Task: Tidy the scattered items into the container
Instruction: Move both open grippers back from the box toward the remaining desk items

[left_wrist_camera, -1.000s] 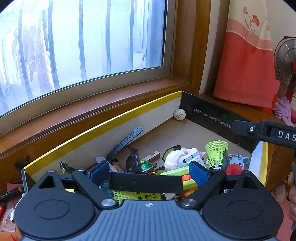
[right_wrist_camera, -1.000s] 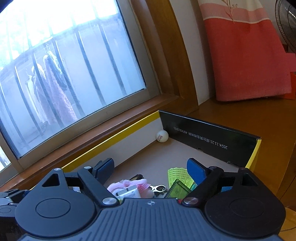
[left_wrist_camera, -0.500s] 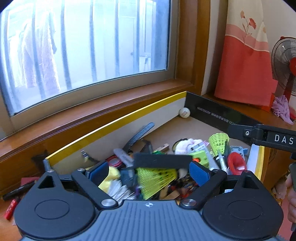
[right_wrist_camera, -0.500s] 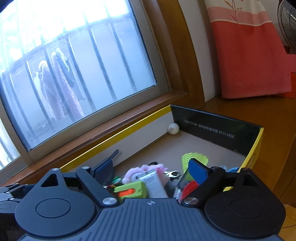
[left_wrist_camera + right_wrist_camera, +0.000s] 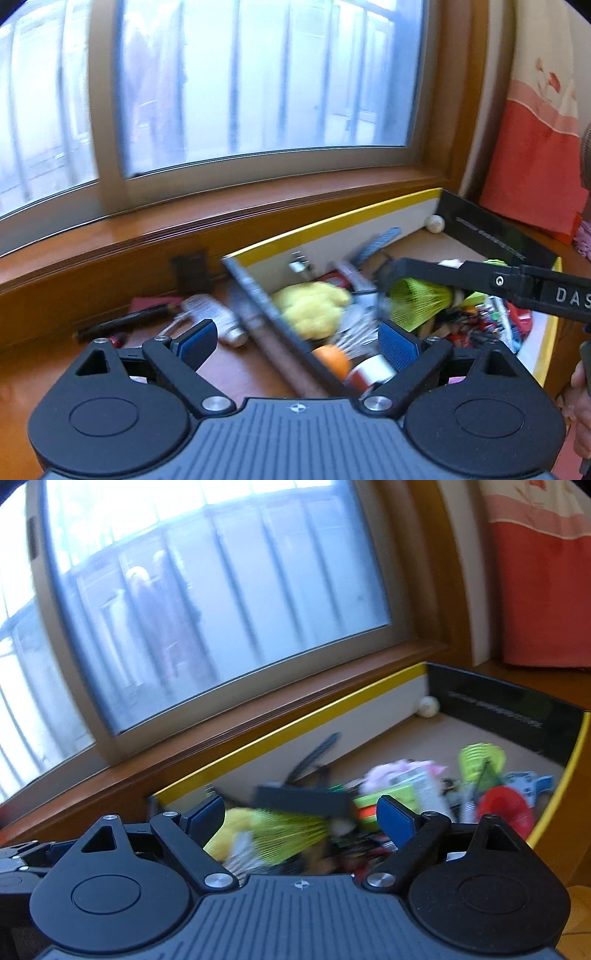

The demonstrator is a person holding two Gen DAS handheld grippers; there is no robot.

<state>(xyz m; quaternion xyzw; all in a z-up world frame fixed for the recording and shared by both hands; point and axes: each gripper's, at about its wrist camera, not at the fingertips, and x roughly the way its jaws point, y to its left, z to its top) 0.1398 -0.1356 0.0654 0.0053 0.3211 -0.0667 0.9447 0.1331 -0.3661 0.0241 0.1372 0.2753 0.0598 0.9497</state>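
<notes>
Container (image 5: 480, 236), a yellow-rimmed cardboard box, sits at the counter's far edge under the window, packed w/ toys. Left fingers (image 5: 295, 338) are apart, empty, straddling the box's near-left wall. What's left outside lies ahead-left of them on the counter (image 5: 236, 369): a whitish blurred item (image 5: 214, 317) just beside the wall, a dark pen-like stick (image 5: 125, 321) further left, long axis running roughly along the counter edge. Left hand is clearly nearer, so prob its pick. Right fingers (image 5: 301, 812) also apart, nothing btwn them, hovering over the box contents; that gripper's arm crosses the left view above a green shuttlecock (image 5: 421, 299). Both views motion-blurred, so small items hard to ID
</notes>
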